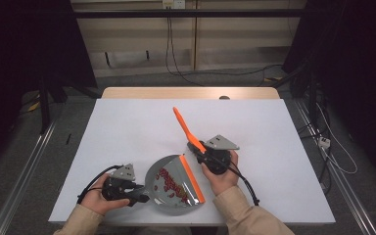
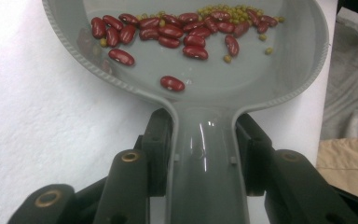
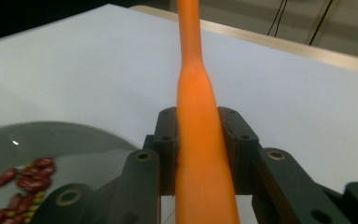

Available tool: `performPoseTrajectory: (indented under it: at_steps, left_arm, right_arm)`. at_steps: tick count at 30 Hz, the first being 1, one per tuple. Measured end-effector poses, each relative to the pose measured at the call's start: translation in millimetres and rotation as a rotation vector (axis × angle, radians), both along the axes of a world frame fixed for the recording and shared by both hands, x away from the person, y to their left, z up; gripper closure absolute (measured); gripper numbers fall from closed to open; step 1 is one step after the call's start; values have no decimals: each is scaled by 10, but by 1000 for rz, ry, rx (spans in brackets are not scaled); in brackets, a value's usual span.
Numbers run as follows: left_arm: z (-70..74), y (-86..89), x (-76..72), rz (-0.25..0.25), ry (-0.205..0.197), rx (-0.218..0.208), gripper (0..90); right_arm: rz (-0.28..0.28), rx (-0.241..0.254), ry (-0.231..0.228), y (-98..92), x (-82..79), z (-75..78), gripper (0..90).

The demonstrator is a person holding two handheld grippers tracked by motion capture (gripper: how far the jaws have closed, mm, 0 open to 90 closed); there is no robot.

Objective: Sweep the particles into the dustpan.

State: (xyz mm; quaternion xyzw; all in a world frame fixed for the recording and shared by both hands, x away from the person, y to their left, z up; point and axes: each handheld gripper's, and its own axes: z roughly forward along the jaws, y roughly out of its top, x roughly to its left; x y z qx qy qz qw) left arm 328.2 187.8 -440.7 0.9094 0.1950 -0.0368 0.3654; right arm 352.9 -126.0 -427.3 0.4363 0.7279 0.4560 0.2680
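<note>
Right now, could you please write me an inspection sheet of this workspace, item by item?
Surface: white table top, wooden edge at the far side.
Job's things: grey dustpan with an orange lip, holding red beans and small yellow-green grains; orange brush handle pointing away from the person.
Clutter: nothing seen on the table.
Grippers: left tool shut on the dustpan handle; right tool shut on the brush handle.
Cables: a black cable trails from each tool toward the person; more cables lie on the floor beyond the table.
Surroundings: dark frame posts at both sides, pale wall panels behind, grey floor.
</note>
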Motion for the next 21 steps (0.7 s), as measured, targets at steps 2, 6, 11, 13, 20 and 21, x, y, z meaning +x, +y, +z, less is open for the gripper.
performPoseTrajectory:
  at_steps: [2, 6, 11, 13, 20, 21]
  left_arm:
    - [-6, 26, 10, 3, 6, -8, 629]
    - [-2, 69, 20, 20, 1, 3, 630]
    - [0, 81, 38, 35, 7, 3, 630]
    - [5, 79, 39, 42, 4, 9, 629]
    - [-1, 72, 44, 41, 4, 9, 629]
    - [0, 73, 42, 44, 1, 12, 629]
  right_arm:
    - [52, -33, -18, 48, 71, -33, 709]
    - [78, -41, -2, 100, 115, -99, 709]
    - [118, -41, 17, 130, 31, -92, 707]
    - [124, -21, 26, 134, -19, -93, 707]
    - [184, 104, 50, 238, -185, -24, 709]
    - [188, 115, 50, 256, -196, -5, 709]
